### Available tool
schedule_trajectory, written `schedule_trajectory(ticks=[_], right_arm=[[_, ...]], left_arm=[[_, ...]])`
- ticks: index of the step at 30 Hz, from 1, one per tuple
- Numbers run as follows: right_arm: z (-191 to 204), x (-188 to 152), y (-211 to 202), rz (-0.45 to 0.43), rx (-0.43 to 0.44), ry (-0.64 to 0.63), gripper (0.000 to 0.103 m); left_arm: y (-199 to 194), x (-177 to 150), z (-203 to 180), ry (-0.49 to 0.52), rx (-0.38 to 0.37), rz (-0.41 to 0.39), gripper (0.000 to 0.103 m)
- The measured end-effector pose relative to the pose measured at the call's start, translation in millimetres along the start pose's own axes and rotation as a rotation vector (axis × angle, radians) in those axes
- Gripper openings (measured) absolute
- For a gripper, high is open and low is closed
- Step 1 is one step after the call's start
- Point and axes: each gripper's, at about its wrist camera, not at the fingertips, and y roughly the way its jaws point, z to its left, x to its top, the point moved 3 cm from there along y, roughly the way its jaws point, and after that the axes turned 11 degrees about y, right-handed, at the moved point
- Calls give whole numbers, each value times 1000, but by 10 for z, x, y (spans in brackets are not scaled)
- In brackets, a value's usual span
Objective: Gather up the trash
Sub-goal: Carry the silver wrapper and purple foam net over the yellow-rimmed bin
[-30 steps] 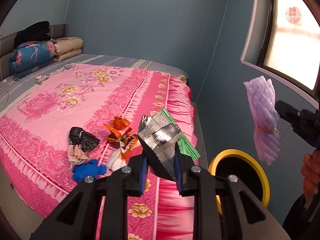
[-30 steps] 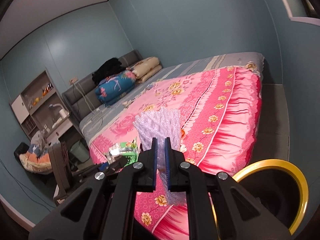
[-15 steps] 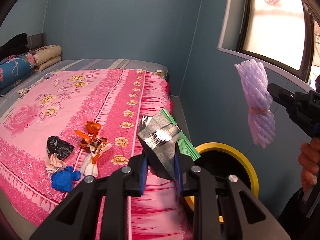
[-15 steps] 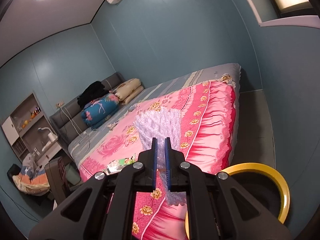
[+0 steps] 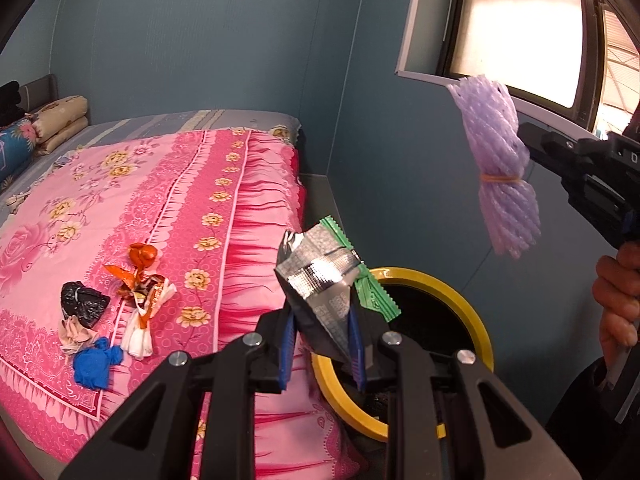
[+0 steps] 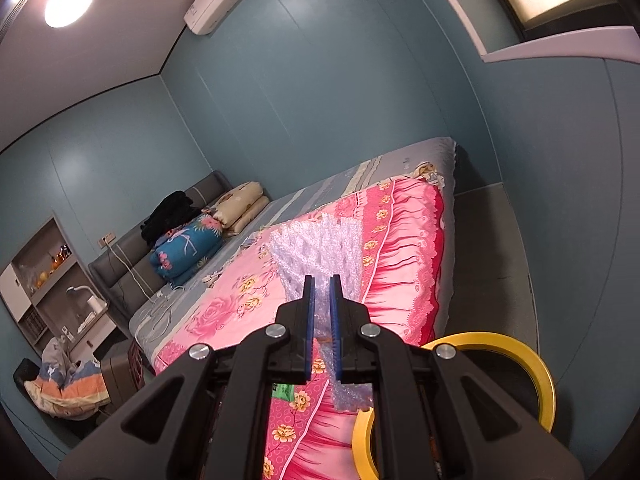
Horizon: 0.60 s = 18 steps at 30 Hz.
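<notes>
- The left tongs point(image 5: 322, 344) are clenched on a crumpled silver wrapper point(image 5: 320, 284), gripping it near its lower tip; a green wrapper point(image 5: 374, 298) with a zigzag edge sticks out beside it, though whether it is pinched too cannot be told.
- The silver wrapper stands nearly upright between the blue pads, its long axis running from the tongs up and away, the wide torn end pointing up.
- Both wrappers hang over the near rim of a yellow-rimmed bin point(image 5: 478, 320), which stands on the floor just beside the foot of the bed point(image 5: 168, 184).
- The right tongs point(image 6: 322, 336) are clenched on a bundle of purple foam netting point(image 5: 502, 168), gripped around its middle near a rubber band point(image 5: 501, 178).
- The bundle's long axis is close to vertical, one end pointing up, the other hanging down, above and to the right of the bin.
- On the pink flowered bedspread lie more scraps close together: an orange wrapper point(image 5: 134, 266), a black bag point(image 5: 83, 304), a white bag point(image 5: 140, 332), a beige scrap point(image 5: 76, 334) and a blue glove point(image 5: 95, 364).
</notes>
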Motion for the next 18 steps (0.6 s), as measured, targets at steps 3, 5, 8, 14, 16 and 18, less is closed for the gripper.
schedule_trajectory(ticks=[3,5,8,14,16,18], right_arm=[[-88,26,19,-1,-12,17,7],[-97,24,22,-2,-16,26,7],[-113,10,9,-11,-29,36,8],[-222,35,1,-19,-37,61,8],[-276,37,34,-18,-46,73,8],[-326,29,50,-13,-51,87,8]], left_arm=[[64,-15,-76,9,-20,12,21],[112,-21,-134,11,-46,19,21],[172,-30,-228,24,-73,23,21],[336,-49,-453,54,-136,54,21],[391,-62,-528,70,-146,66,21],[450,-90,-598,84,-159,83,21]])
